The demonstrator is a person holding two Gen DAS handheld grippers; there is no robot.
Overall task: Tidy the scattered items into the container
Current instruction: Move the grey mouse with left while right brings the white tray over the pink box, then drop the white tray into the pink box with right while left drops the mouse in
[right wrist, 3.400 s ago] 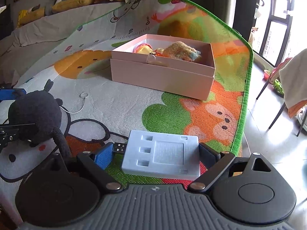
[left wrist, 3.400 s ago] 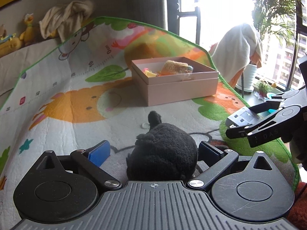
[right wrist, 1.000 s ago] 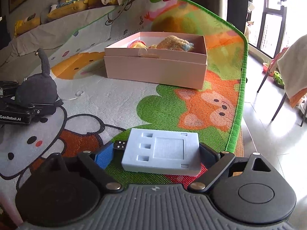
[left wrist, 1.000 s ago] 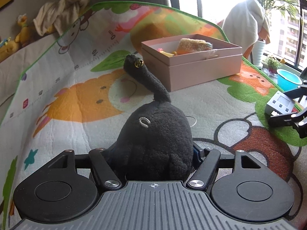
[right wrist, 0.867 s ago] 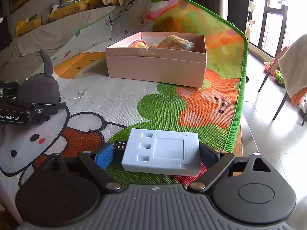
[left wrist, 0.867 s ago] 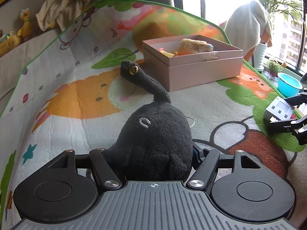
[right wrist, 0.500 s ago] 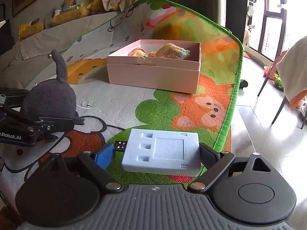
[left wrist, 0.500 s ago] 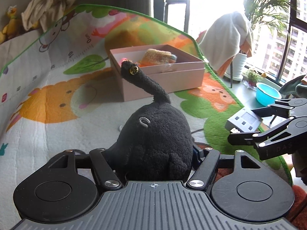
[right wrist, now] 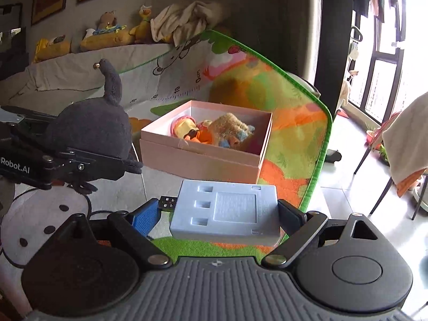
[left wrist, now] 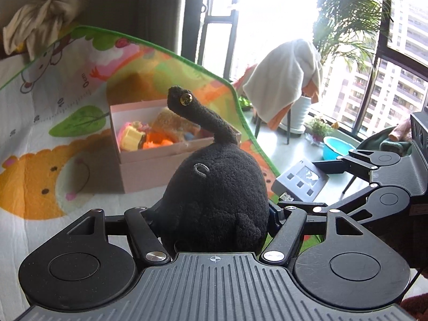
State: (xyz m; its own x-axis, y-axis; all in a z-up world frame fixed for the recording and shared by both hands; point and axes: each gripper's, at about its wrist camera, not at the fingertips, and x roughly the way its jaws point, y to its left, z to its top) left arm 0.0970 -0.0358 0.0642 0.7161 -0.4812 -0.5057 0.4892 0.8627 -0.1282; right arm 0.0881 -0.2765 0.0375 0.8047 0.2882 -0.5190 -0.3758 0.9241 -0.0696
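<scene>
Left wrist view shows the left gripper (left wrist: 214,214) grasping a black plush toy (left wrist: 216,192) before the pink box (left wrist: 160,157); only the right wrist view shows soft toys (right wrist: 107,32) on a ledge, with the right gripper (right wrist: 214,214) clenching a pale blue block (right wrist: 227,211).

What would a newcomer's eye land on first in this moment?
The black plush, clamped in the left gripper, fills the left view. The right gripper holds a pale blue block above the mat. Ahead of both, the pink box sits open with toys inside.

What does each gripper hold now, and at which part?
Left gripper: the black plush toy, by its round body. Right gripper: the pale blue flat device, by its two short ends.
</scene>
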